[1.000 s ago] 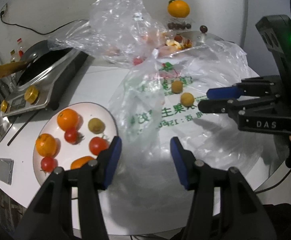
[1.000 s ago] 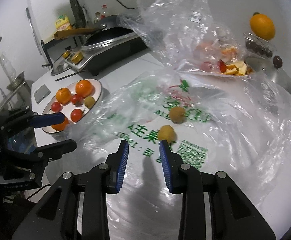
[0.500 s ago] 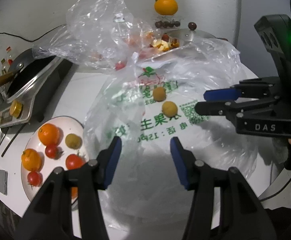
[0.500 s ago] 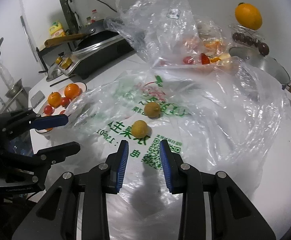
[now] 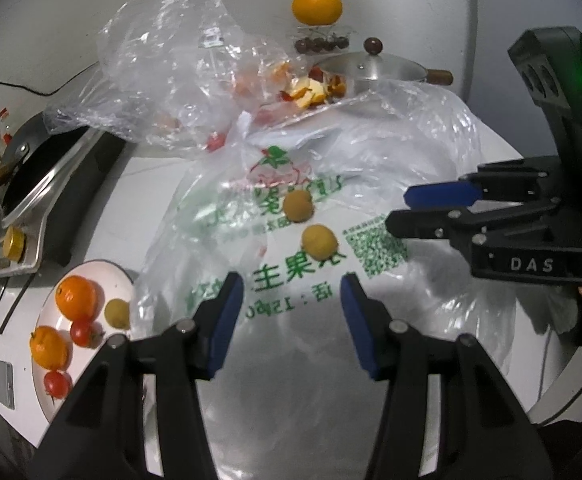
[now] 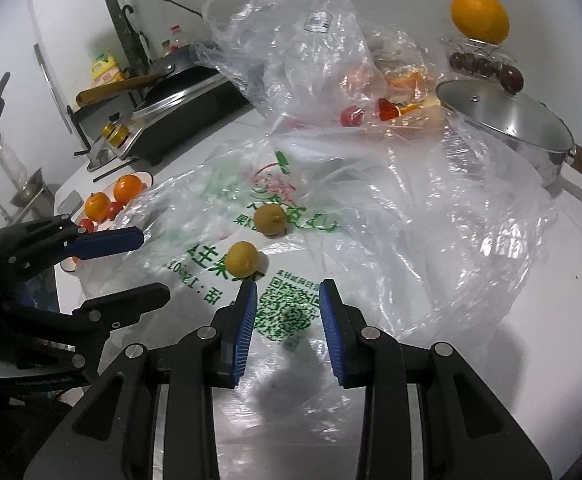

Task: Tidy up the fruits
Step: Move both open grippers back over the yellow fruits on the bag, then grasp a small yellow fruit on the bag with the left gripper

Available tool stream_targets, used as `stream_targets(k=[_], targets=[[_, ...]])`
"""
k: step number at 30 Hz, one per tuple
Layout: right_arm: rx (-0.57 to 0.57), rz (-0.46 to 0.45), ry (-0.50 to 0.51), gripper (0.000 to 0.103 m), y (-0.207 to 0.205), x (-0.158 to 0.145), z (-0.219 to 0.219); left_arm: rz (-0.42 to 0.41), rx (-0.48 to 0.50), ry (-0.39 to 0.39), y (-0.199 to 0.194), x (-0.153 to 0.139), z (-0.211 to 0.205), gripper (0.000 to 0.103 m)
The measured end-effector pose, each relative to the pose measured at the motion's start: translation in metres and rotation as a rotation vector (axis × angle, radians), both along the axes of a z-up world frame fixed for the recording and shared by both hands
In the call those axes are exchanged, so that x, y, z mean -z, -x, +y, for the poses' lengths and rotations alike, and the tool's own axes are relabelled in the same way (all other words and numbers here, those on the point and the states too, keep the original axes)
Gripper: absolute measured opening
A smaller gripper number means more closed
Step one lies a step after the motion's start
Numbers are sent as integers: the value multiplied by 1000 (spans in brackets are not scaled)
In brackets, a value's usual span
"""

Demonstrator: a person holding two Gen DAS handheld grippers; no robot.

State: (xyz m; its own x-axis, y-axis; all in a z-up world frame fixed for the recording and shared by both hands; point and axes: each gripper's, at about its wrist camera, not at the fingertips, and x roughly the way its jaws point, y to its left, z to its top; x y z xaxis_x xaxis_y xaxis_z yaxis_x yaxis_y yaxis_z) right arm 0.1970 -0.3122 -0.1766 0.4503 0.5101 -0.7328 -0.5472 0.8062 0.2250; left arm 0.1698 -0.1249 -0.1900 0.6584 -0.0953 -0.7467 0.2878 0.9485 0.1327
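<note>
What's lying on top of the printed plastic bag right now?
Two small yellow-brown fruits sit on the printed plastic bag, close together, neither gripped. The crumpled clear bag behind holds red and orange pieces; its full contents are hidden by folds.

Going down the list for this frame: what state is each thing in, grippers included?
left gripper: open, holding nothing
right gripper: jaws apart, holding nothing
printed bag: spread flat on the table
two yellow-brown fruits: loose on the printed bag, apart
plate: loaded with oranges and tomatoes, partly under the bag edge
clear bag: crumpled, standing up, fruit scraps inside
pan: lid on
</note>
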Motion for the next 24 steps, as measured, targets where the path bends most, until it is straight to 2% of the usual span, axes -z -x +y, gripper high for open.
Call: stream_targets(k=[24], targets=[[14, 21, -19, 34, -19, 6, -15, 29, 26, 21, -48, 17, -22, 52]])
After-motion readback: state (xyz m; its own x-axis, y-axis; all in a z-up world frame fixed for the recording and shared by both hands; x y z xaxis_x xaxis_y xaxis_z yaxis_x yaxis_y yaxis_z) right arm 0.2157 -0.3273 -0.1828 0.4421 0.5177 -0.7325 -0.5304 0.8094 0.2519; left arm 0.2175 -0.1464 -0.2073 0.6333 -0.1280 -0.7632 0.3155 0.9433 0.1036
